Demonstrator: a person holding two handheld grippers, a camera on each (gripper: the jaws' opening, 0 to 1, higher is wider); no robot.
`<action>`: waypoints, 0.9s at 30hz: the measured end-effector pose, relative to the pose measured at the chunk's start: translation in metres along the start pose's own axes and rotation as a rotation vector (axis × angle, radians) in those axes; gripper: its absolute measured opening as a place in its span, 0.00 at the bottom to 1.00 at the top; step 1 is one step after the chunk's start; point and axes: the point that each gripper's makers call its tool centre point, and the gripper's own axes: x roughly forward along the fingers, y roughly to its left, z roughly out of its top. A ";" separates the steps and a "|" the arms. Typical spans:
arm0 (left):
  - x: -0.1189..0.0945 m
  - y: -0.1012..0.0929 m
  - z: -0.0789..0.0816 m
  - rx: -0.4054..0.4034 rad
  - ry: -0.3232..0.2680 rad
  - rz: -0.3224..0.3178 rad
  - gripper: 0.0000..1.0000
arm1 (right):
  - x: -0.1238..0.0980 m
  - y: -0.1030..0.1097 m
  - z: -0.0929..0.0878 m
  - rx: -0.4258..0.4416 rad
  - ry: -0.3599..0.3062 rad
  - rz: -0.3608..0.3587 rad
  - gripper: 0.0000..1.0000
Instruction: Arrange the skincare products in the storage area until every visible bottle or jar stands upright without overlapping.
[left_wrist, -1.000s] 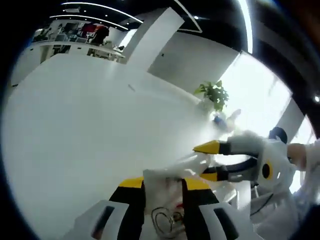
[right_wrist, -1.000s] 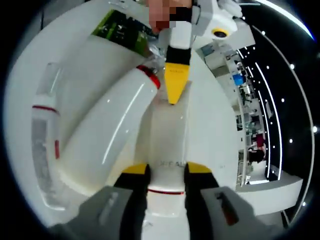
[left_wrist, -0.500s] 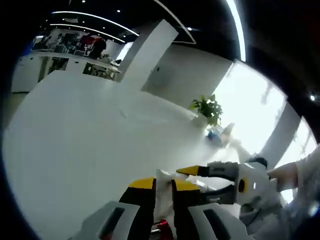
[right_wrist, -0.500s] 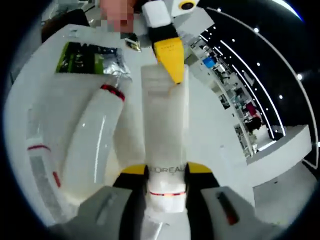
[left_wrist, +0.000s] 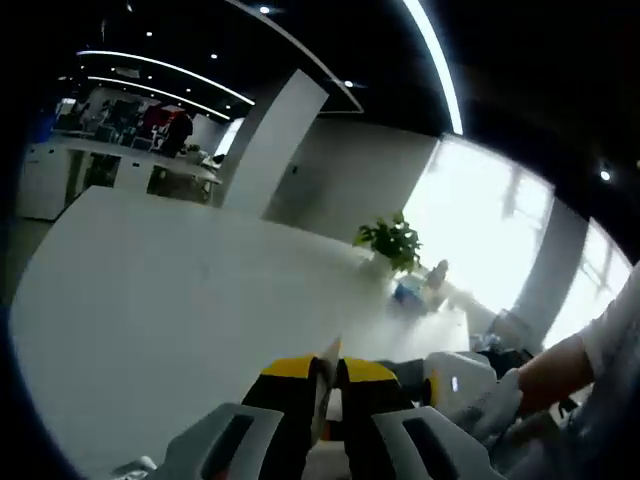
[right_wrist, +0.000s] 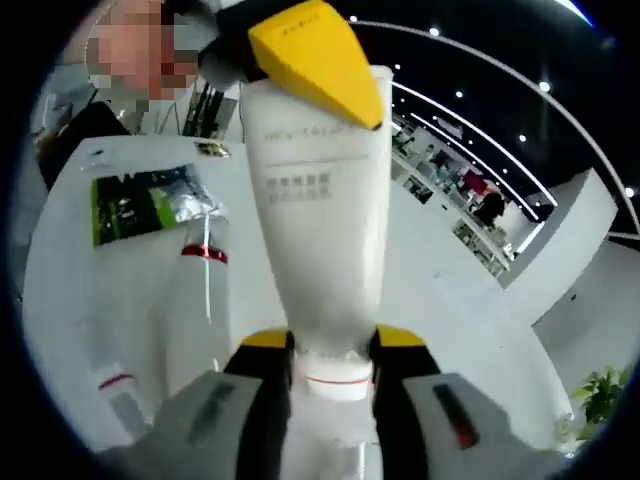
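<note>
Right tool (right_wrist: 333, 345) is clenched on the white tube (right_wrist: 320, 210) at its cap end; left tool (left_wrist: 328, 375) pinches its crimped end, steadying it for standing upright.

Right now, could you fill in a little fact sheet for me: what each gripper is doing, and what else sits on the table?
right gripper: shut on the white tube, near its cap end
left gripper: jaws nearly together on the tube's thin flat end
white tube: held between both grippers, lifted off the table
white bottle: lying on its side, red band at its neck
green packet: flat on the table
table: white
</note>
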 end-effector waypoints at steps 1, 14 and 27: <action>0.002 -0.002 0.000 0.016 0.006 0.008 0.10 | 0.000 0.001 0.001 0.013 0.006 0.002 0.30; 0.027 -0.024 0.001 0.046 -0.002 0.003 0.12 | -0.007 -0.006 -0.010 0.239 0.023 0.001 0.30; 0.053 -0.043 0.000 0.073 0.010 -0.032 0.18 | -0.007 -0.005 -0.016 0.470 0.039 0.035 0.30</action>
